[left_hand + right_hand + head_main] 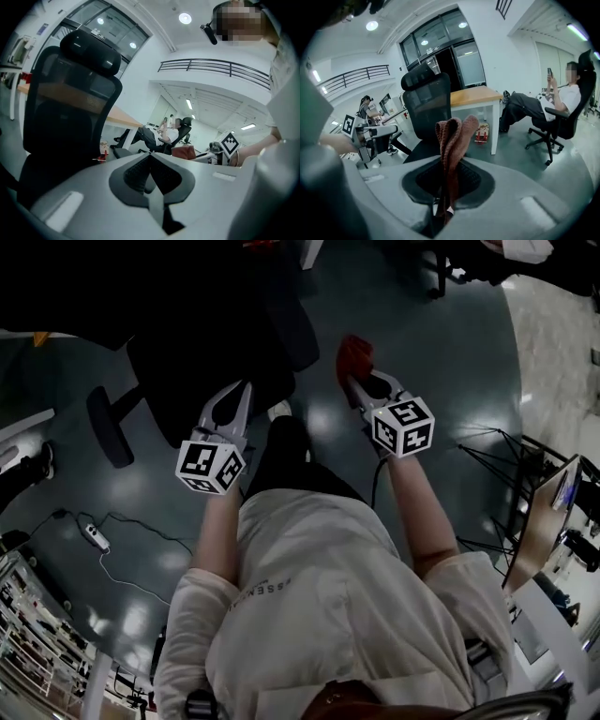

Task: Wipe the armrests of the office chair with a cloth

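A folded, knitted reddish-brown cloth [452, 136] is pinched upright between the jaws of the right gripper [446, 178] and held in open air short of the black mesh-backed office chair [426, 108]. The jaws of the left gripper [151, 164] are pressed together on nothing. In the head view the chair is largely lost in shadow, and only one padded armrest [110, 427] is made out.

Glossy grey floor [450, 352], white walls [511, 47]; wooden desk [473, 96], ceiling lights [184, 18]
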Motion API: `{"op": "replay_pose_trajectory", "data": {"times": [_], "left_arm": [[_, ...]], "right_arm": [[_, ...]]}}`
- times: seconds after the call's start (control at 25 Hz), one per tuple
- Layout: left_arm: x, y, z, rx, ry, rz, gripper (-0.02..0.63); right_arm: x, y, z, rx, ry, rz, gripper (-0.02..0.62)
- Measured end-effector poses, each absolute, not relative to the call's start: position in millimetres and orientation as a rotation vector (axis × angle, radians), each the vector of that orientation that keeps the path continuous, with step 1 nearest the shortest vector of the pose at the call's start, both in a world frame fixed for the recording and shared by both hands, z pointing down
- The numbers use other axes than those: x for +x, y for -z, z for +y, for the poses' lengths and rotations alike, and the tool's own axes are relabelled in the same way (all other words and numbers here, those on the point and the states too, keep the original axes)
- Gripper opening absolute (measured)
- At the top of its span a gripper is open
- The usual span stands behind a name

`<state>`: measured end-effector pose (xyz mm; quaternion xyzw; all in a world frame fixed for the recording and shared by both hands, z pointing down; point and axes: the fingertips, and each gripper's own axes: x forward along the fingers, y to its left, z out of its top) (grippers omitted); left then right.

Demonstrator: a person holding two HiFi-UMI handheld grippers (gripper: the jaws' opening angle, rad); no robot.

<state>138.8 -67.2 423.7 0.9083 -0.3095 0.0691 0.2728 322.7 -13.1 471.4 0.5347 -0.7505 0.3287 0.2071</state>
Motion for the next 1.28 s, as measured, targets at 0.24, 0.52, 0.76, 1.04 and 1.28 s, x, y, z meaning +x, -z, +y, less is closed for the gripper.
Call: {"op": "replay_pose_trajectory", "data": {"times": [0.24, 0.52, 0.76, 1.04, 1.28], "left_arm": [[157, -439, -109, 2.431, -0.234, -0.807, 0.017], [160, -459, -142, 2.346, -0.207, -0.917, 0.017], [154, -471, -176, 2.303, -0.211, -1.059, 0.017], [146, -494, -188, 2.177, -0.172, -1.222, 0.017], [147, -513, -170, 2.123, -0.186, -1.211, 0.017]], "right_arm": [[323, -478, -94, 1.448, -0.888, -2.096, 0.040], [306, -500, -183, 1.281, -0.769, -2.123, 0.040], [294, -527, -235, 1.109, -0.639, -2.116, 0.040], [261, -554, -265, 0.820, -0.398, -2.123, 0.040], [239, -560, -260, 0.692, -0.233, -2.088, 0.040]]}}
